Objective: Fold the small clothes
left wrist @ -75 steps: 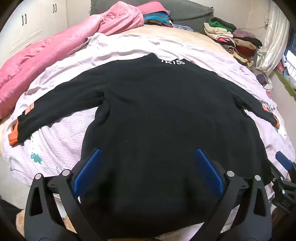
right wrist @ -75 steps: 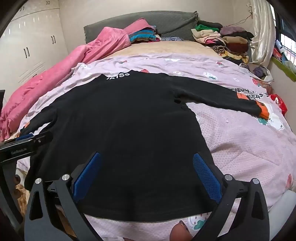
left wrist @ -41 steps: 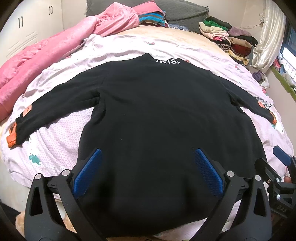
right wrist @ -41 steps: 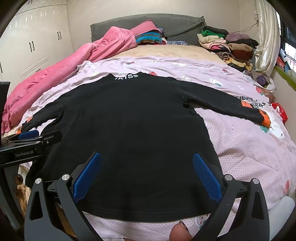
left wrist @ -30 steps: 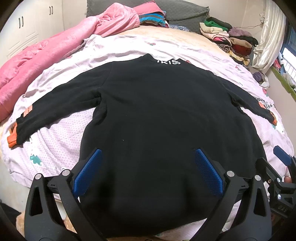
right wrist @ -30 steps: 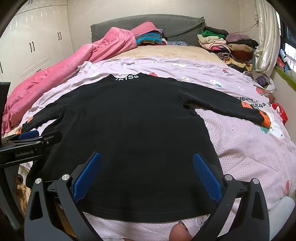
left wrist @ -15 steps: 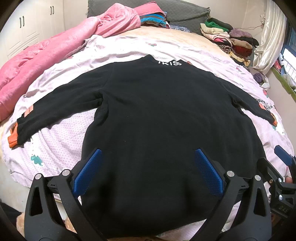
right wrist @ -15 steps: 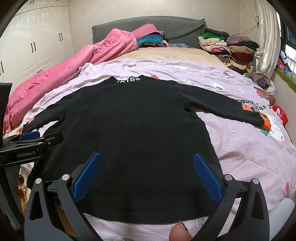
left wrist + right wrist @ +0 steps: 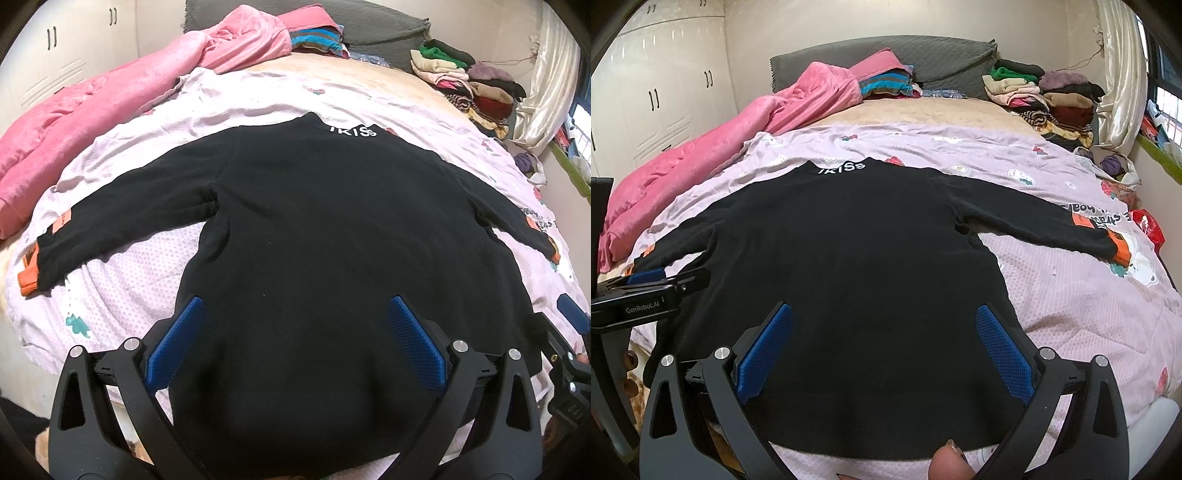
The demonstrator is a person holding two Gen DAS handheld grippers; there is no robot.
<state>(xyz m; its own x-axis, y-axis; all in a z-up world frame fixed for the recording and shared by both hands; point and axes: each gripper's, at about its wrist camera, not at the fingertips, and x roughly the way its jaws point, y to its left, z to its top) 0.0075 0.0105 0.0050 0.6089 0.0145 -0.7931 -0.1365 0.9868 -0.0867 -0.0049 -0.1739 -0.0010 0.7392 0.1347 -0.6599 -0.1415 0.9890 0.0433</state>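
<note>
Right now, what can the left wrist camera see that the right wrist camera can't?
Only the left wrist view shows the orange cuff at the end of the shirt's left sleeve, plus the right gripper from the side.

Only the right wrist view shows the red bag off the bed's right edge, a fingertip at the bottom, and the left gripper from the side.

Both show the black shirt spread flat on the lilac sheet, the pink blanket, the folded clothes pile, and open grippers holding nothing.

Bare quilt [image 9: 1071,295] lies open to the right of the black sweater [image 9: 849,277]. A pink blanket [image 9: 701,155] crowds the left edge, and stacked clothes [image 9: 1041,96] fill the far right corner.
</note>
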